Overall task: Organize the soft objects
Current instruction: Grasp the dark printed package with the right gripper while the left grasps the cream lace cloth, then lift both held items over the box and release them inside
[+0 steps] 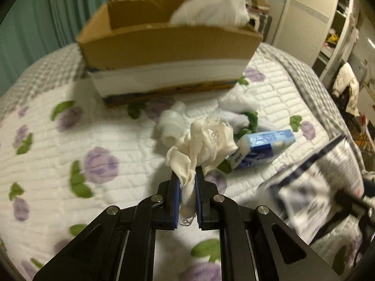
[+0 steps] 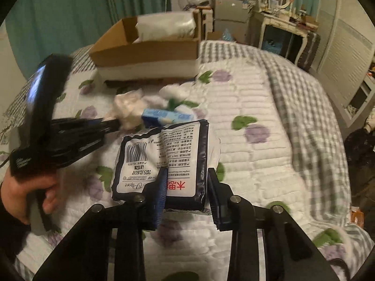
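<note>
My left gripper (image 1: 187,175) is shut on a cream lace-trimmed cloth (image 1: 206,142) and holds it above the quilt; it also shows in the right wrist view (image 2: 129,110). My right gripper (image 2: 185,175) is shut on a dark-edged white tissue pack (image 2: 164,159), seen blurred in the left wrist view (image 1: 316,182). An open cardboard box (image 1: 168,44) stands at the far side of the bed with a white fluffy item (image 1: 211,9) inside. A blue tissue pack (image 1: 260,149) and white socks or cloths (image 1: 171,124) lie on the quilt in front of the box.
The bed has a white quilt with purple flowers (image 1: 100,164) and a grey checked blanket (image 2: 300,107) on the right. Teal curtains (image 2: 70,11), a dresser with mirror (image 2: 279,23) and wardrobes stand behind the bed.
</note>
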Motion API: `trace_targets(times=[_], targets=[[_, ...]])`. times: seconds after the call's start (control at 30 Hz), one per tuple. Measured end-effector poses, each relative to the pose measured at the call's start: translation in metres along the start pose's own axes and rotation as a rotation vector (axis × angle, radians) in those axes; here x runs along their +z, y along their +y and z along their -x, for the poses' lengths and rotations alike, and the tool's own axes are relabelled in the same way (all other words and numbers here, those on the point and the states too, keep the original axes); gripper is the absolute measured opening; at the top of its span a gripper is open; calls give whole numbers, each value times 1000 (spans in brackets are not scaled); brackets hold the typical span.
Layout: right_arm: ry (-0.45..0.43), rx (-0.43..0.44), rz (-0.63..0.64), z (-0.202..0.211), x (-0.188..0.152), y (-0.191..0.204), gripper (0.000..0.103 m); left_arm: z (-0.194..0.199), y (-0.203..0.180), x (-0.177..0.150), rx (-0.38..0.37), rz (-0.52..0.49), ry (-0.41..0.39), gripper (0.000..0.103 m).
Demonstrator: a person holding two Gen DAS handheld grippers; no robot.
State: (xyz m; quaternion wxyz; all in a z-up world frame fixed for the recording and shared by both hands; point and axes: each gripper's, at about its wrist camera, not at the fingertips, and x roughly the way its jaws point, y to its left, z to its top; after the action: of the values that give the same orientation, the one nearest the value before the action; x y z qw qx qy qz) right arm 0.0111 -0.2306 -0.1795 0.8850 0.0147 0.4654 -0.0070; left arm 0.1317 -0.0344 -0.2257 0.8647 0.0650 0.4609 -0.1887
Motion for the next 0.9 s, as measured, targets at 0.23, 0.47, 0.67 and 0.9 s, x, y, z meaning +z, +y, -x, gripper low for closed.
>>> trace_targets(times=[0.23,0.47,0.67,0.9], targets=[[-91,-45,-15,34,5,-2,32,54,6,-2,45,42,-114,10],[-235,-65,14,80,17,17,32,125,9,-7,64,78,-257,10],[-357,-61,34,128,30,35,32,182,11,-11,68,97,-373,10],[-476,-28,55,183,48,54,32,239,16,-7,65,114,-497,10]])
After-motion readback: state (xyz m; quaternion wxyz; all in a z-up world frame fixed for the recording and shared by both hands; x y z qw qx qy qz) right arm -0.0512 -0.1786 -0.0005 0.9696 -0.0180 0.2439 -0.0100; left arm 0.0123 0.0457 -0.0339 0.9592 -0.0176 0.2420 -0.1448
